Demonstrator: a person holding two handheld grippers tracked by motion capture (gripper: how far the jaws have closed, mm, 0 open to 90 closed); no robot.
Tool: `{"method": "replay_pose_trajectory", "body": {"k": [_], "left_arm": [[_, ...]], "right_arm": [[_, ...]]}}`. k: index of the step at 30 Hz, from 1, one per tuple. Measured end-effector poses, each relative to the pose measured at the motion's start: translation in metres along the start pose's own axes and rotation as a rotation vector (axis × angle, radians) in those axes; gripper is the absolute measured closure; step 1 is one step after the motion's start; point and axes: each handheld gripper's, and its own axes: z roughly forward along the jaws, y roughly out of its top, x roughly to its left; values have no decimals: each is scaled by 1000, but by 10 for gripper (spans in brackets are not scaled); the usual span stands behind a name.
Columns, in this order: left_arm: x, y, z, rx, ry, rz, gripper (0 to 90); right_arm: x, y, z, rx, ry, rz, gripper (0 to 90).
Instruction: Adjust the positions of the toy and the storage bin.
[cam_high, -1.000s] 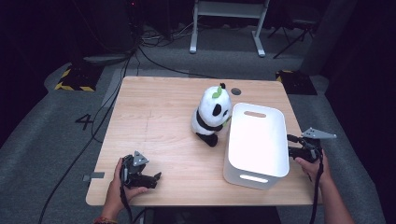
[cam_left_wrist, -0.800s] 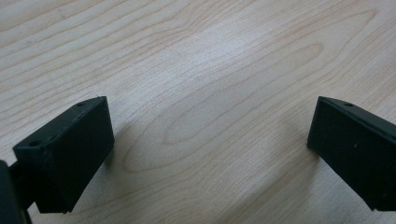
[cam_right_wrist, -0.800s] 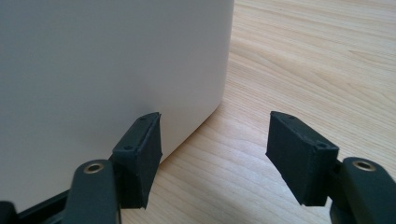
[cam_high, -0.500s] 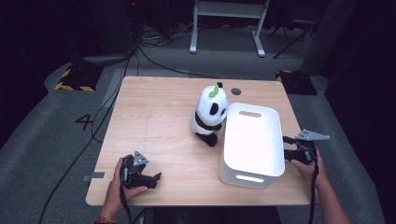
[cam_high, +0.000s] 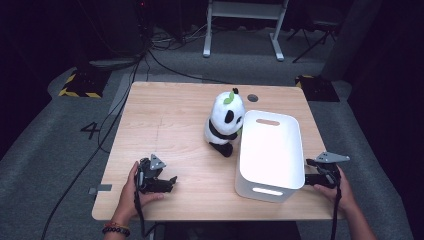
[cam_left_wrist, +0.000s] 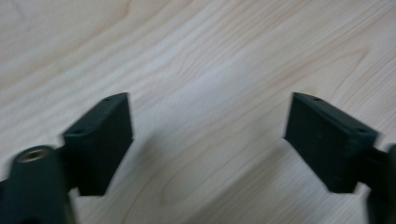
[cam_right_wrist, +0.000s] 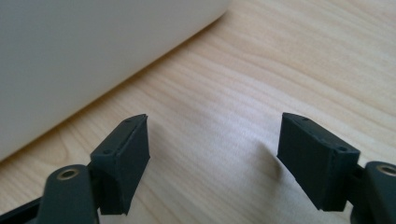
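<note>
The bin (cam_high: 272, 150) is a white plastic tub with rounded corners, a smooth matte inside, and a slot handle cut into each short end wall. It stands upright on the worktop (cam_high: 170, 125), mouth up. Its long axis runs from the near edge of the worktop toward the far edge, with the far end leaning slightly toward the panda (cam_high: 226, 122), a black-and-white plush that sits upright, touching the bin's far left corner.

The right hand-held gripper (cam_high: 311, 175) sits just beside the bin's right wall, near its front corner; its jaws have just been opening and stand apart with nothing between them. The left hand-held gripper (cam_high: 167, 183) lies well left of the bin, jaws apart over bare wood, having just been closing.
</note>
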Motion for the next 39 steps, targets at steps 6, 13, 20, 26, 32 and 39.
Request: {"method": "replay_pose_trajectory", "body": {"k": [6,13,20,26,32,39], "left_arm": [[-7,18,6,-13,4,47,157],[-6,48,7,-76,-22,36,158],[-3,89,13,-139,-22,22,157],[-10,117,30,-131,-29,30,157],[-27,143,48,-122,-24,86,157],[-42,165,64,-123,-18,127,157]], "right_arm": [[2,-2,-2,-10,21,5,237],[7,-4,-1,-6,9,14,224],[5,-5,-1,-8,8,4,222],[6,-6,-1,-14,14,18,224],[6,-7,-1,-15,33,15,220],[7,-8,-1,-21,39,12,219]]}}
